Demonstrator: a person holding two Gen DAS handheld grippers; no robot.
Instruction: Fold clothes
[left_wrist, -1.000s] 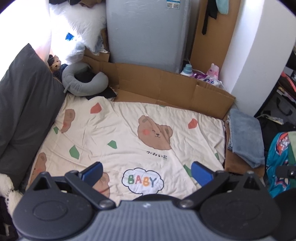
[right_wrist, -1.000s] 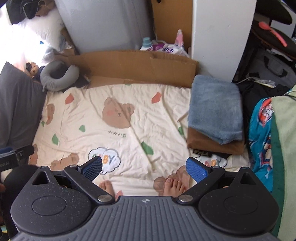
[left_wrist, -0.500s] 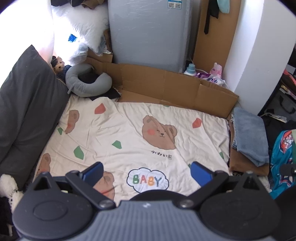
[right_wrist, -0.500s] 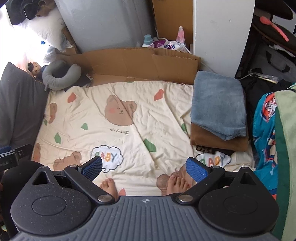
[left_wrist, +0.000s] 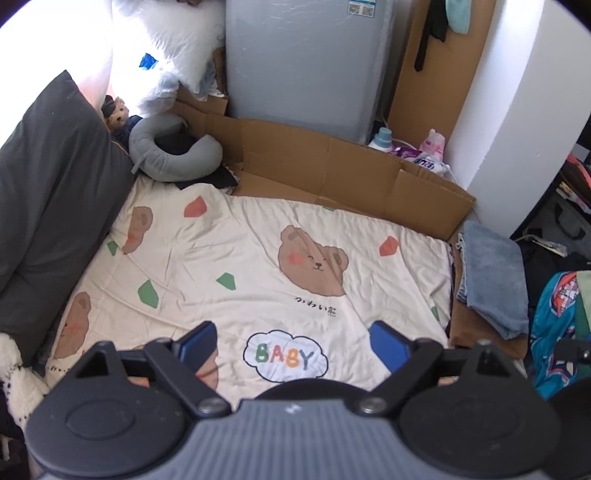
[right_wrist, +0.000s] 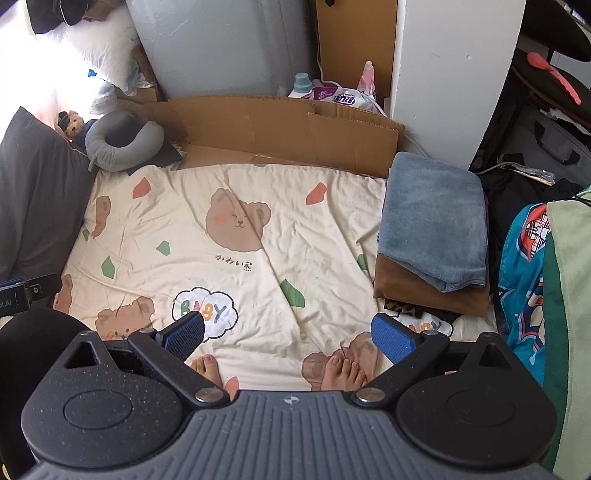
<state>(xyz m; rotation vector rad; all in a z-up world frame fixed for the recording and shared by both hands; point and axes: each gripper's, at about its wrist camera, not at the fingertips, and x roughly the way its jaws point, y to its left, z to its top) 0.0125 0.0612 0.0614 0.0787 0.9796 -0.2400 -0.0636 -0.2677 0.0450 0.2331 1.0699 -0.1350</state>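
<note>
since a second ago the left gripper (left_wrist: 293, 345) has crept in over the sheet (left_wrist: 258, 258), wide jaws closing on nothing. right gripper (right_wrist: 288, 332) gapes empty above bare feet (right_wrist: 341, 373). folded clothes (right_wrist: 432, 229) stack at the sheet's right edge.

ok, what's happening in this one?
A person stands barefoot on the cream bear-print sheet, one set of tongs in each hand. Neither holds anything: the right tongs are open, and the left tongs are closing slightly on nothing. A folded grey-blue towel tops a brown folded cloth at the sheet's edge.
</note>
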